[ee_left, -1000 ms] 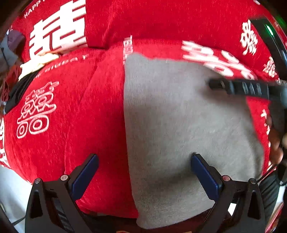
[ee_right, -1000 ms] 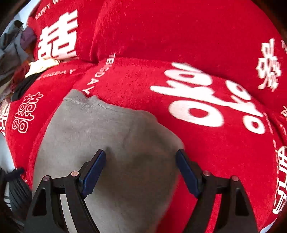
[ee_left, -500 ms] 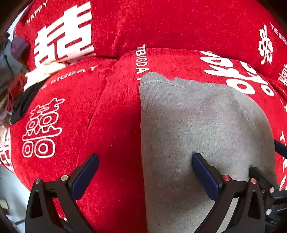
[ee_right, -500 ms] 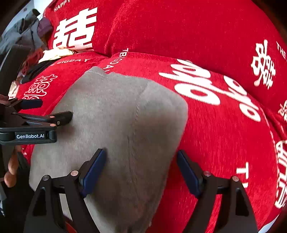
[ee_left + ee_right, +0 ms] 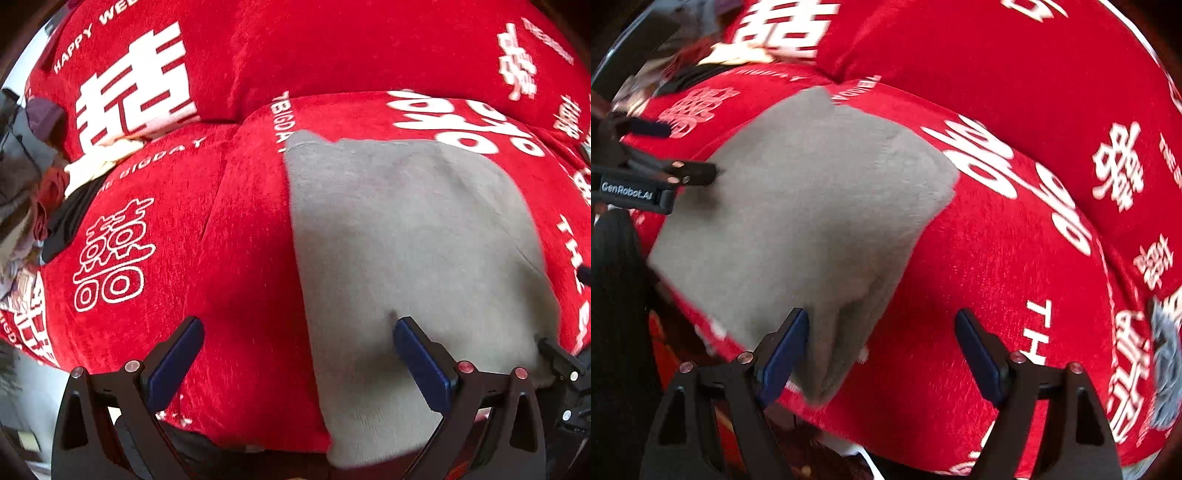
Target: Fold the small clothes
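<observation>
Grey knit garment (image 5: 406,258) lies flat on the red plush cover (image 5: 240,277), folded to a rounded slab. Left gripper (image 5: 297,356) and right gripper (image 5: 881,347) both gape, holding nothing. Only the right view shows the garment's near corner hanging over the cover's edge.

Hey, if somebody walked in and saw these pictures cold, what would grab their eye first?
The bright red cover with big white characters fills both views. A plain gray garment lies flat on it, right of center in the left wrist view. Both tools, left and right, hang open over its near edge.
</observation>
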### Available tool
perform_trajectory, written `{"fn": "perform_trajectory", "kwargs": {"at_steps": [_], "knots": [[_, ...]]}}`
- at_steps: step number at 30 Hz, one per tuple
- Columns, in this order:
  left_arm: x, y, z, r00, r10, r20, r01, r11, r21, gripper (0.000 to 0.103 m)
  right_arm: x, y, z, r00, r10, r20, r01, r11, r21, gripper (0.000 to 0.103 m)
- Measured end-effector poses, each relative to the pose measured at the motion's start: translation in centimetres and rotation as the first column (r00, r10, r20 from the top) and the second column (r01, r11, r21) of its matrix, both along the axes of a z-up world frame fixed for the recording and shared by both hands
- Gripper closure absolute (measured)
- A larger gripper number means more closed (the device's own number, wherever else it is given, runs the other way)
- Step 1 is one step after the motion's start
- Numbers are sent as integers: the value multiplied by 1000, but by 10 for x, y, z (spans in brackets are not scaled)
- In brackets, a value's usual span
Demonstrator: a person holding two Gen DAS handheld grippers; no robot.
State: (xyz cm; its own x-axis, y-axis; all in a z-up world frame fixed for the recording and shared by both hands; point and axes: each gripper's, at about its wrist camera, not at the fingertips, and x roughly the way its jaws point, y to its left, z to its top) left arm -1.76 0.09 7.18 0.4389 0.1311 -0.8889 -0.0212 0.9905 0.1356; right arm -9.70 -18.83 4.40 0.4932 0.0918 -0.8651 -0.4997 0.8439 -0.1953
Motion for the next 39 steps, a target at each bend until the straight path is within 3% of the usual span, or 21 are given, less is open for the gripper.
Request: {"fn": "perform_trajectory", "kwargs": {"at_steps": [6,12,20,39], "knots": [[-27,-4,21,999,0,52,2,999,-54,0,-14,8,22,999,20,31,-21,999,33,19],[-39,-11,26,996,18,84,-9,994,-107,0,-16,13,24,1000,-14,26,12,998,67,19],[-41,-14,6,998,66,-16,-68,990,-126,0,-13,8,14,998,-68,-9,69,994,81,19],[-38,-9,1,998,62,16,-58,978,-202,0,-3,26,15,999,-50,-14,50,999,17,19]]}}
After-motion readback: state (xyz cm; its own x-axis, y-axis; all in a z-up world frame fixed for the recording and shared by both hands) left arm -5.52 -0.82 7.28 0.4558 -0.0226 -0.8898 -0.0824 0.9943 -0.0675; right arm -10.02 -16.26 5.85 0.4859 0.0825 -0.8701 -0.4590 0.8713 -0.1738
